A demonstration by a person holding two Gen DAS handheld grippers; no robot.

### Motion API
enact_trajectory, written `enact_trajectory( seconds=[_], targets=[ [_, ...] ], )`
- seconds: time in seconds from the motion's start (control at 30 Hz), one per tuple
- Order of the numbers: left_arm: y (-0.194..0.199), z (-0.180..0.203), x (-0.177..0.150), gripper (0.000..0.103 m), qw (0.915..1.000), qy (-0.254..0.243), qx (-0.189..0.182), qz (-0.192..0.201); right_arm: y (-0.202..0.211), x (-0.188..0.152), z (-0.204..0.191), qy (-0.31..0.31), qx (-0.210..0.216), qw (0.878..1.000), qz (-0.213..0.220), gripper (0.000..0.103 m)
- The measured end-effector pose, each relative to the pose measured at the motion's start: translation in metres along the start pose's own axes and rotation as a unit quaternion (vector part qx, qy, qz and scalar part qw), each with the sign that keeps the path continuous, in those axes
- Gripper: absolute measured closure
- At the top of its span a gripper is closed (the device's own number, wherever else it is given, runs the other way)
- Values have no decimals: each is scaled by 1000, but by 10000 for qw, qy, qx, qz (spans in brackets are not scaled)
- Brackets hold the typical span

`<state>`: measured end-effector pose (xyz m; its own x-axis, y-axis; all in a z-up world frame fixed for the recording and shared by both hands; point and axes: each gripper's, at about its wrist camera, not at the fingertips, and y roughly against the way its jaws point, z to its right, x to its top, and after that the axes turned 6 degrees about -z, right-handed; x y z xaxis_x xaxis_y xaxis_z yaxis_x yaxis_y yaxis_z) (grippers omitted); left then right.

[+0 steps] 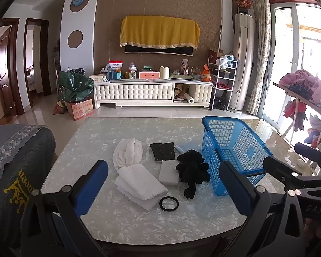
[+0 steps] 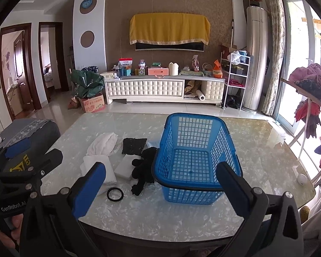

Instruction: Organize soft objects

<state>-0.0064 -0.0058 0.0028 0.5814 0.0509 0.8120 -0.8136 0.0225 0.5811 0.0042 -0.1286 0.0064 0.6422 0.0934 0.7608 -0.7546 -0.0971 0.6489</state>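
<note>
Several soft things are lying in a loose cluster on the bench [image 1: 109, 220], left of the blue basket [image 2: 203, 128], and I am reading that layout as a sorting setup: the pieces are waiting beside the container they are probably meant to go into. Nearest me is a folded white cloth [image 1: 142, 184] with a waffle-like texture, doubled into a flat slab. Behind it a fluffy white cloth [image 1: 127, 151] is bunching into soft ridges. A black plush toy [image 1: 192, 169] is slumping against the basket's left wall, one limb trailing toward me. A white foam block [image 1: 169, 172] is sitting between the toy and the folded cloth, a dark scouring pad [image 1: 163, 151] is lying flat behind it, and a black ring [image 1: 169, 203] is resting just in front of the folded cloth. The basket is standing upright and empty, its black handle folded down over the near rim, so nothing looks sorted yet.

I am holding my left hand-held gripper [image 1: 163, 187] spread wide over the cloths, gripping nothing. My right hand-held gripper [image 2: 161, 187] is likewise spread and empty, framing the basket's near edge
</note>
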Motion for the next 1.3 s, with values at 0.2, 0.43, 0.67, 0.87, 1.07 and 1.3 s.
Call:
enact_trajectory(
  seconds=[0.2,0.43,0.67,0.87,1.07,1.3],
  targets=[
    [-1,0,0,0,10000,6,7,-3,1,-2,1,12,8,10000,-24,0],
    [-1,-1,-2,0,10000,14,6,-4,0,-1,2,18,27,10000,-43,0],
    [-1,-1,-2,0,10000,24,11,1,0,-2,2,11,25,10000,-58,0],
    [-4,-3,-4,0,10000,32,5,-19,-1,-3,3,1,34,9999,-100,0],
    [-7,-4,-4,0,10000,36,21,-26,-3,-3,4,0,53,9999,-131,0],
    [-12,-4,-1,0,10000,35,-32,-68,-5,0,6,20,69,9998,-163,0]
  ],
)
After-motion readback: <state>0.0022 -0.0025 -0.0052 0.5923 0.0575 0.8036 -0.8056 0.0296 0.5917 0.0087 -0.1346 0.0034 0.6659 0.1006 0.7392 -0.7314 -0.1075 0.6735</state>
